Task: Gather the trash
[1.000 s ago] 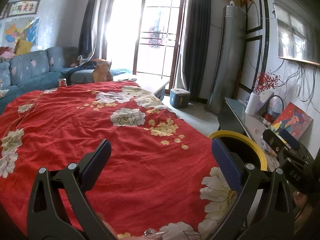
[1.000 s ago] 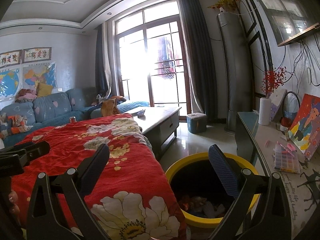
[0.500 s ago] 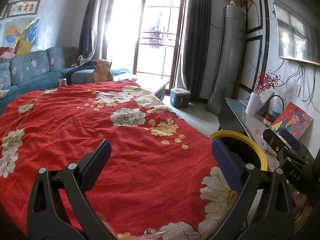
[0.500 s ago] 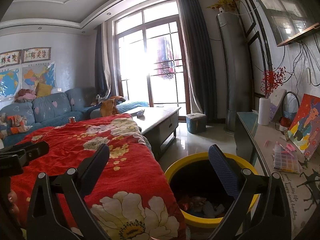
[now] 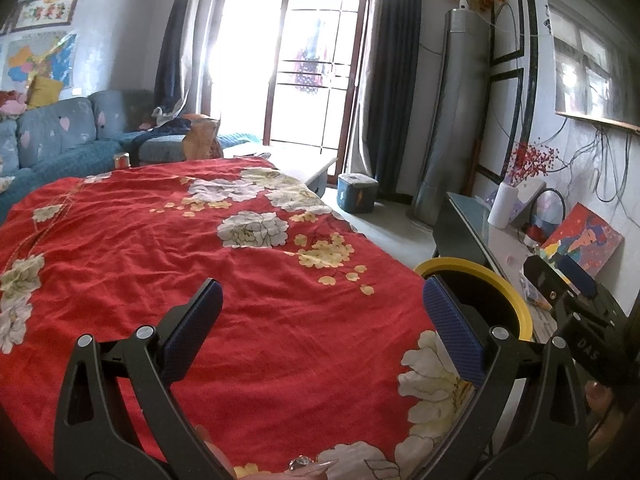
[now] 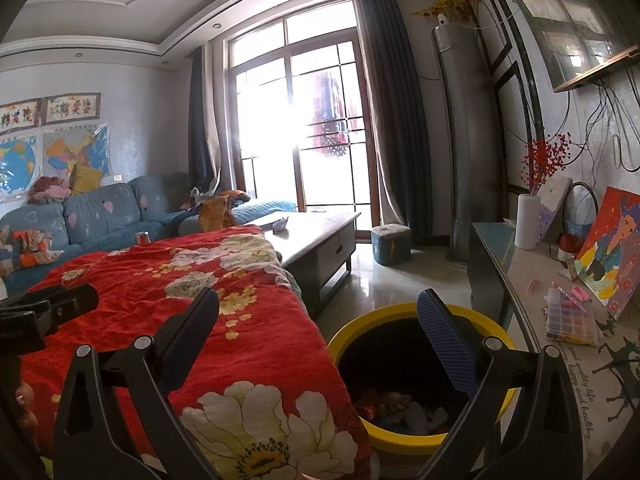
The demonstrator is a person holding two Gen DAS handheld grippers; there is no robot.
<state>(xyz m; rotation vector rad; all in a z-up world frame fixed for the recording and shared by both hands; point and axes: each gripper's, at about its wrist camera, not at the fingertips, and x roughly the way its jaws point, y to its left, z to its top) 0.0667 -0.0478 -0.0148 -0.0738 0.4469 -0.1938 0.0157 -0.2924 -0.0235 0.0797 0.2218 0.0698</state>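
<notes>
- Nothing much had changed across the last second — both views matched the earlier frames almost exactly, only a hair of drift in the left view.
- My left gripper [image 5: 322, 316] was spread wide, nothing between its blue pads, and it hovered over the red flowered cloth [image 5: 180, 264].
- My right gripper [image 6: 318, 320] was likewise wide apart and empty; its right finger overlapped the mouth of the yellow-rimmed bin [image 6: 404, 312].
- The bin sat on the floor just beside the cloth's edge, between the cloth and the side counter [image 6: 520, 276].
- Trash [image 6: 396, 406] lay in the bottom of the bin — crumpled reddish and pale scraps, too dark to sort out piece by piece.
- In the left view the bin rim [image 5: 460, 266] showed past the cloth's right edge, with the right gripper's body next to it.
- No loose scraps showed on the cloth in either view; the flower prints were just pattern.
- A small can-like thing [image 6: 142, 237] stood at the far end of the cloth near the blue sofa [image 6: 104, 212], and a small crumpled thing [image 6: 281, 223] sat on the coffee table [image 6: 320, 236] — I couldn't tell if either counted as trash.
- My read: both hands held still and empty with the trash already in the bin, so the collecting looked finished or nearly so.
- If anything was left, it would be those far items — a long reach over the cloth, and I'd judge the can easy to knock over.
</notes>
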